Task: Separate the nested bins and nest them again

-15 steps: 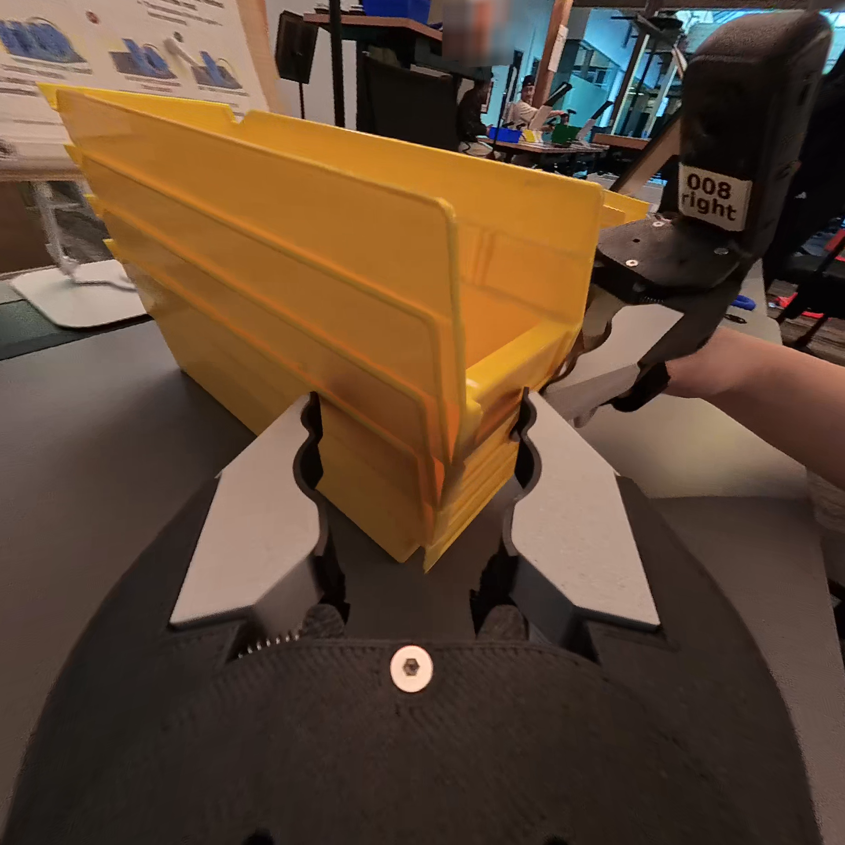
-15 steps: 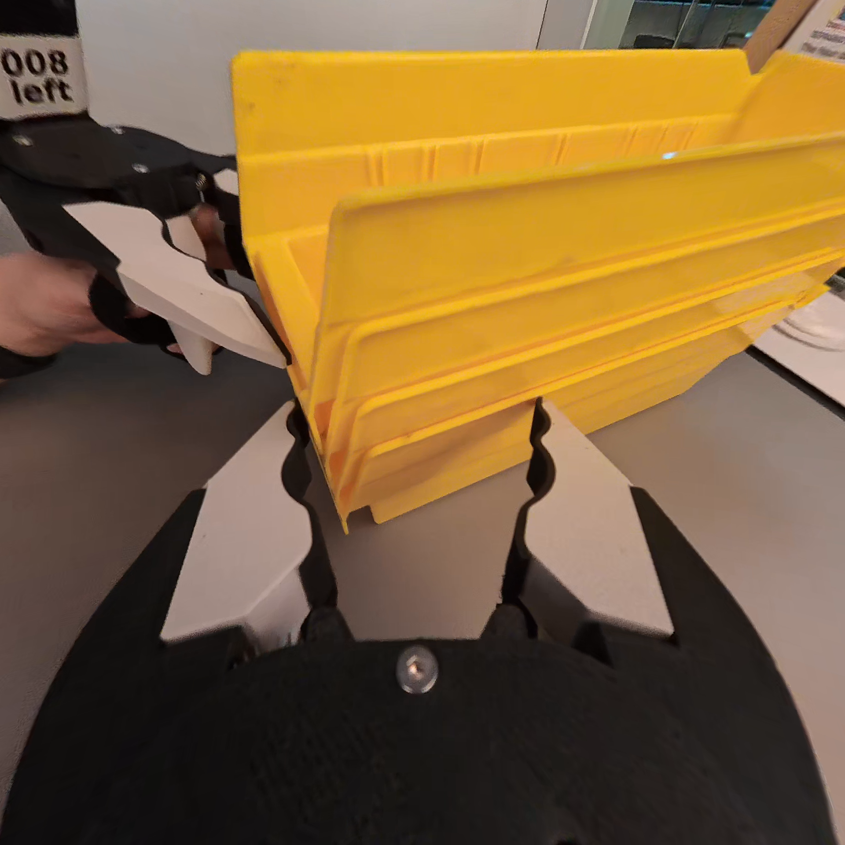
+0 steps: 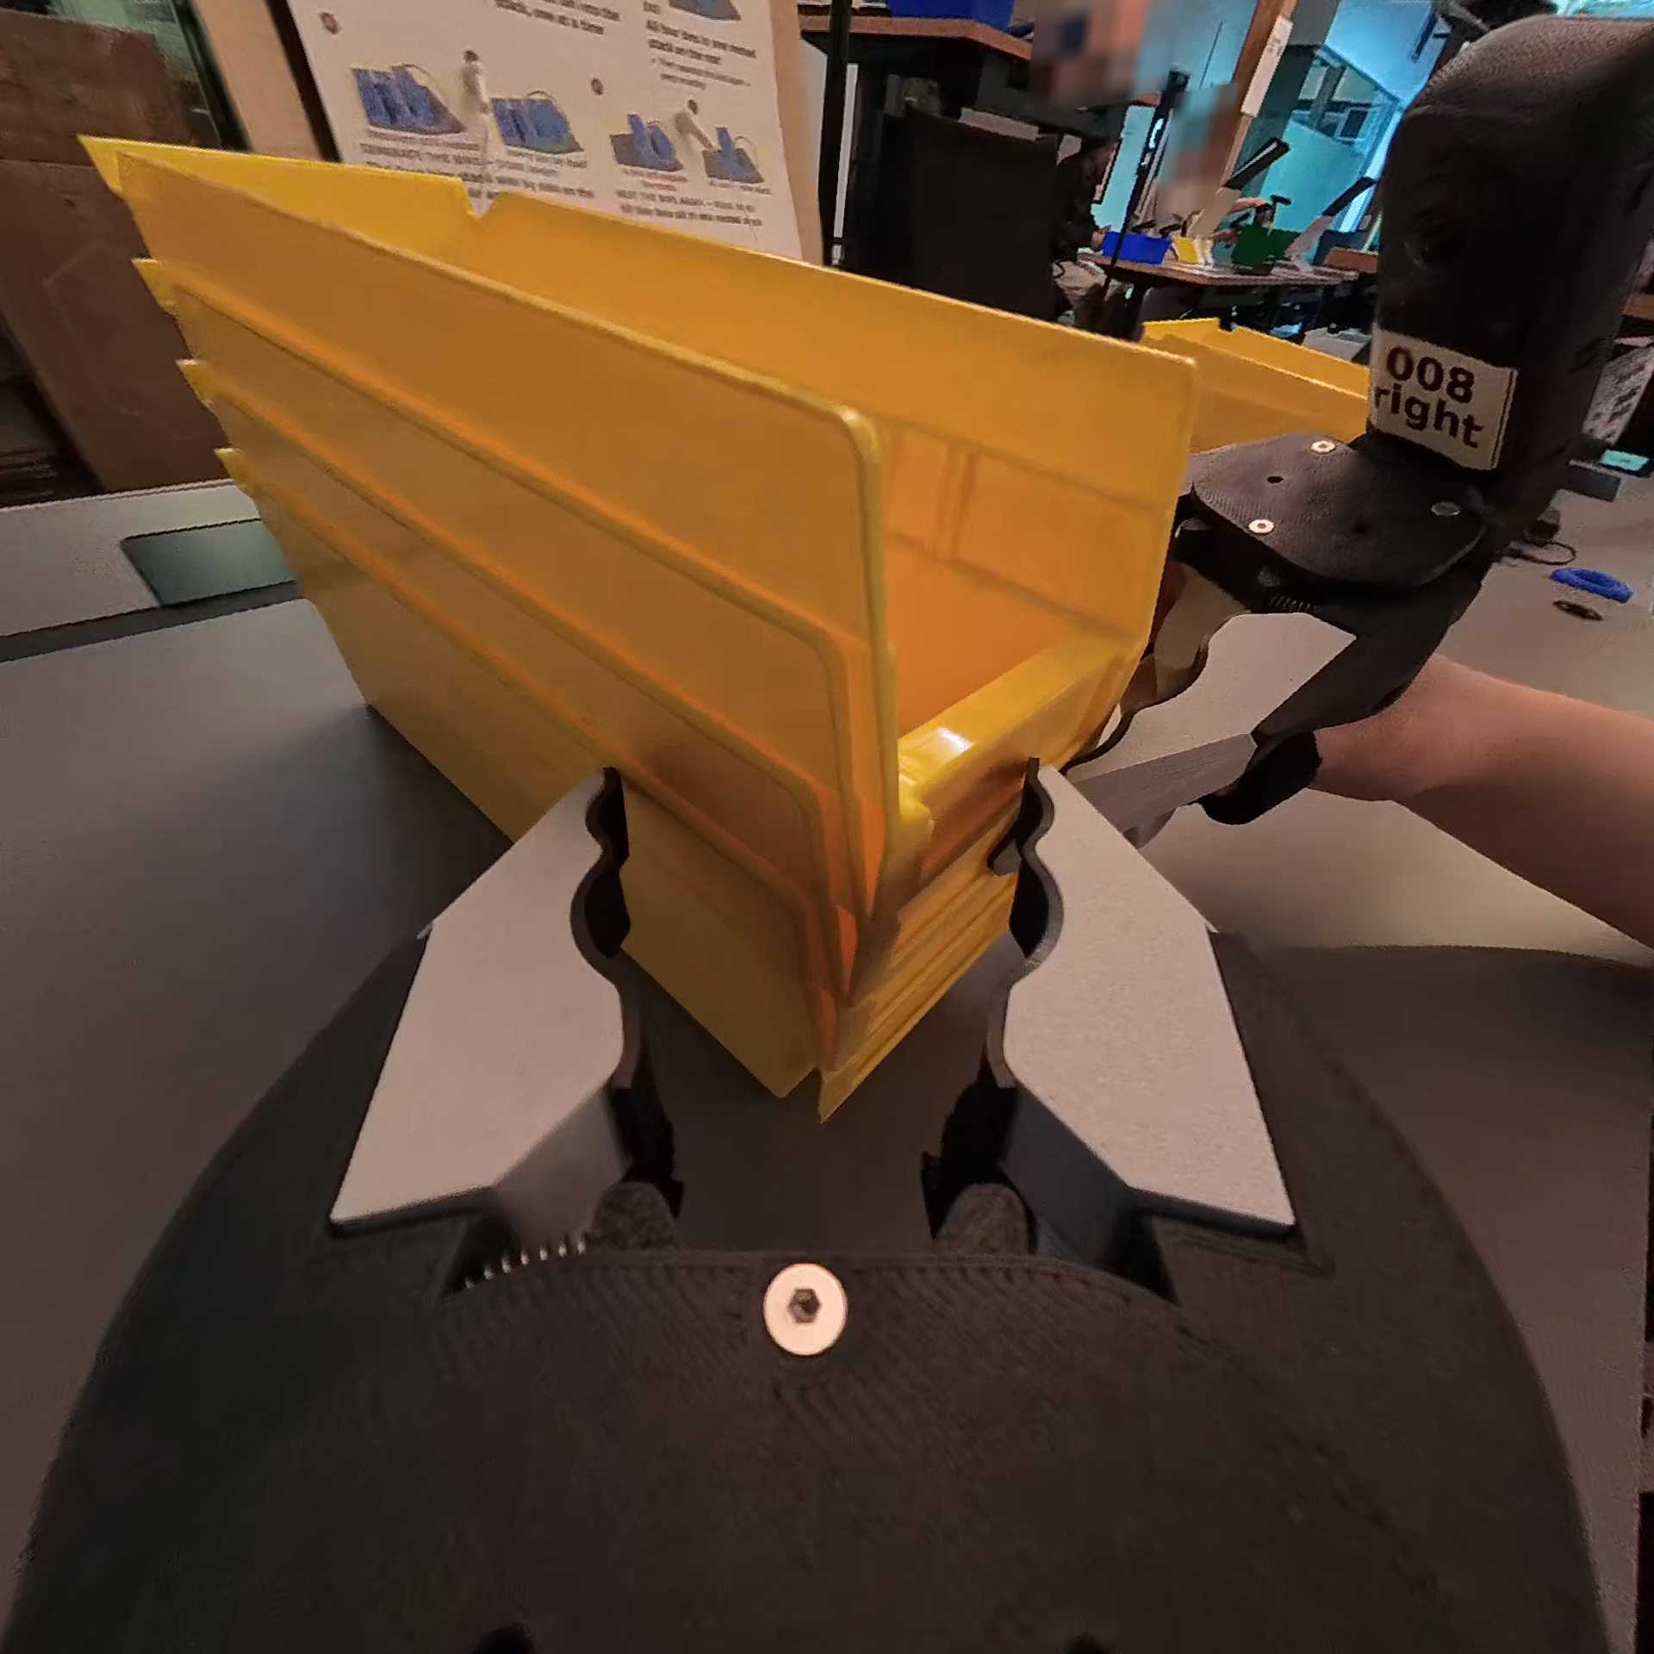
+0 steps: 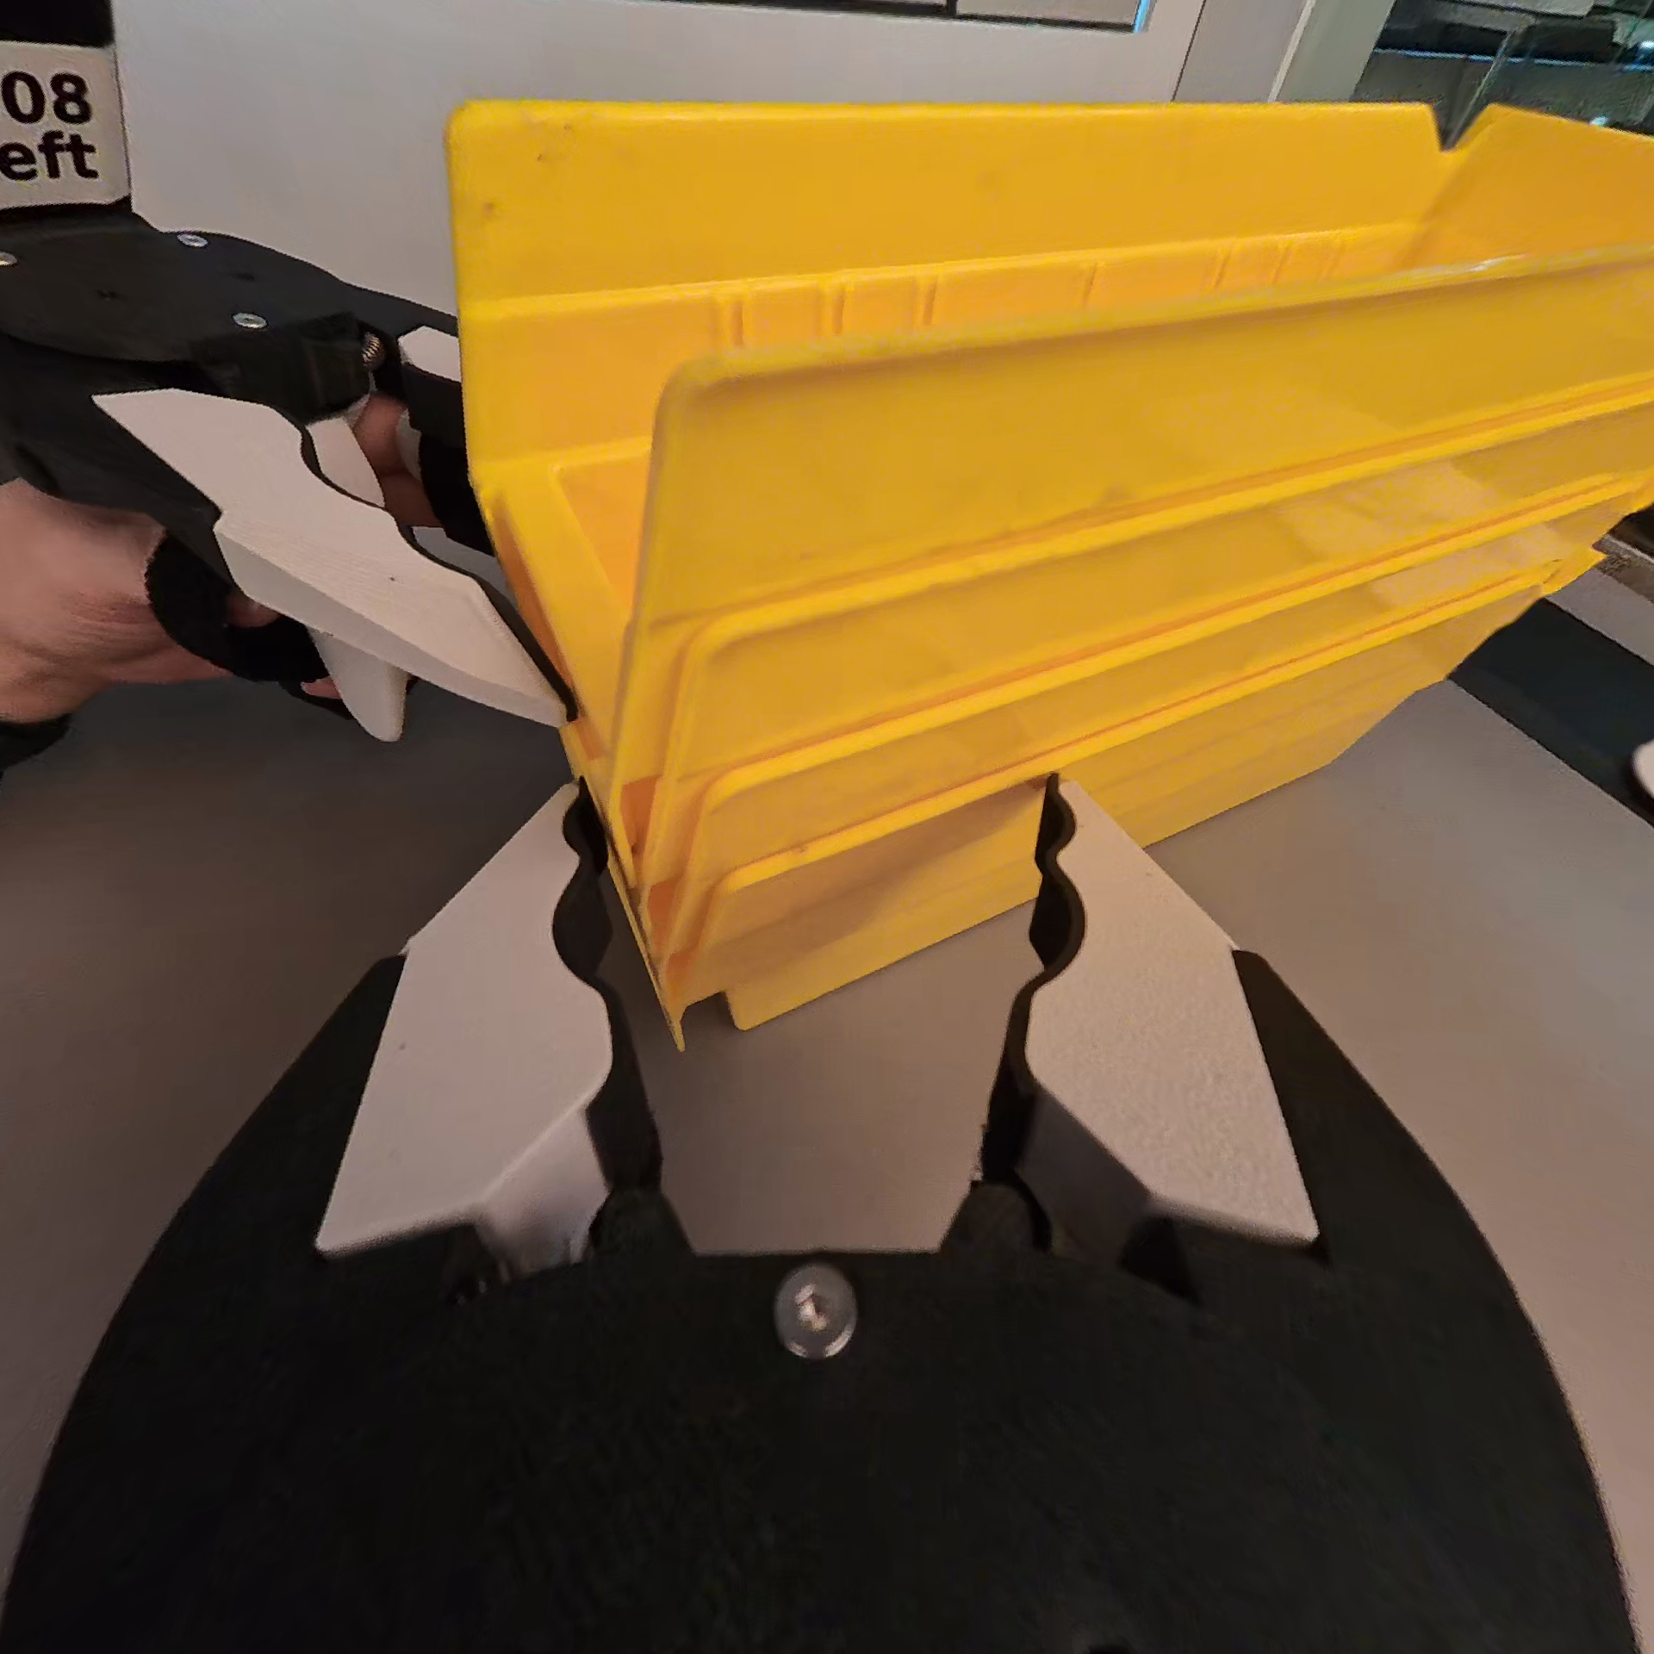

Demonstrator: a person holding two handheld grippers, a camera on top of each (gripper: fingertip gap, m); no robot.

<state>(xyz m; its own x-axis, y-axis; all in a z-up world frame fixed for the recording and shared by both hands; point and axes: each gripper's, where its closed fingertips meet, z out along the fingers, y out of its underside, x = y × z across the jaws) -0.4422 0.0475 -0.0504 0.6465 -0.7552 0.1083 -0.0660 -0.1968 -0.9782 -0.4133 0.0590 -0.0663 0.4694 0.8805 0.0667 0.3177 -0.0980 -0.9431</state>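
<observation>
A stack of several nested yellow bins [image 3: 626, 465] stands on the dark grey table [image 3: 179, 805]. My left gripper [image 3: 821, 774] straddles one low front corner of the stack. One pad lies on the side wall and the other on the front lip. My right gripper [image 4: 814, 786] straddles the other front corner of the yellow bins [image 4: 1074, 465], and both its pads touch the plastic. Each gripper also shows in the other's view: the right gripper [image 3: 1119, 716] at the far front lip, the left gripper [image 4: 537, 689] with one fingertip on the front edge.
A poster board [image 3: 555, 98] stands behind the stack. A yellow piece [image 3: 1253, 376] shows behind the stack's right end. A person's forearm [image 3: 1477, 743] holds the right gripper. Workbenches fill the far background. Grey table [image 4: 268, 895] spreads around the stack.
The left wrist view has swung, so the poster now sits behind the stack. Both grippers keep the same hold on the stack's front corners, and the jaws have not visibly moved.
</observation>
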